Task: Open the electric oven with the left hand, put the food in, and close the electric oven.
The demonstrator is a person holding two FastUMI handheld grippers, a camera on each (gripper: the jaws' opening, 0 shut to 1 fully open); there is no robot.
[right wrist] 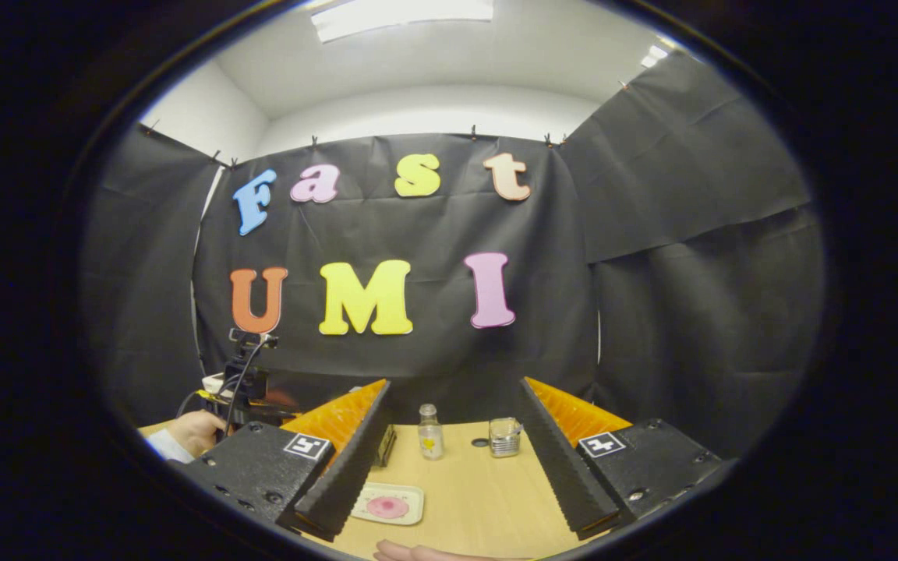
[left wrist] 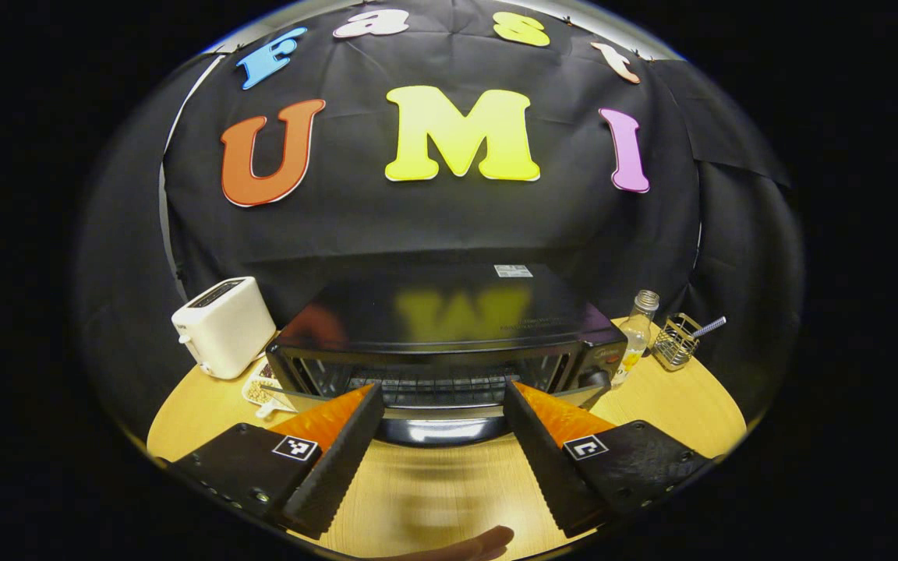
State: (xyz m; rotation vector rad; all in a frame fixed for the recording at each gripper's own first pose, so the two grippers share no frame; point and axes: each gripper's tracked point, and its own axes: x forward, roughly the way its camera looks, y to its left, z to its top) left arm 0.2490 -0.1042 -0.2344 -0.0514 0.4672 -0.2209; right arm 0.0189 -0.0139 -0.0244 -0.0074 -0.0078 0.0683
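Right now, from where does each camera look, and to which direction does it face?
Left gripper view: rides on the left gripper, low over the table, facing the electric oven head-on; its own open jaws show.
Right gripper view: rides on the right gripper, facing the booth wall across the table, over a plate of food; its open jaws show, plus the person's hand at left.
Shared: the glass bottle and wire holder.

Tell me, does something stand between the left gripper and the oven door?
Nothing visible does. The left gripper is open and faces the oven directly, with bare table below its fingers and the door's handle just ahead. The toaster and bottle stand off to the sides.
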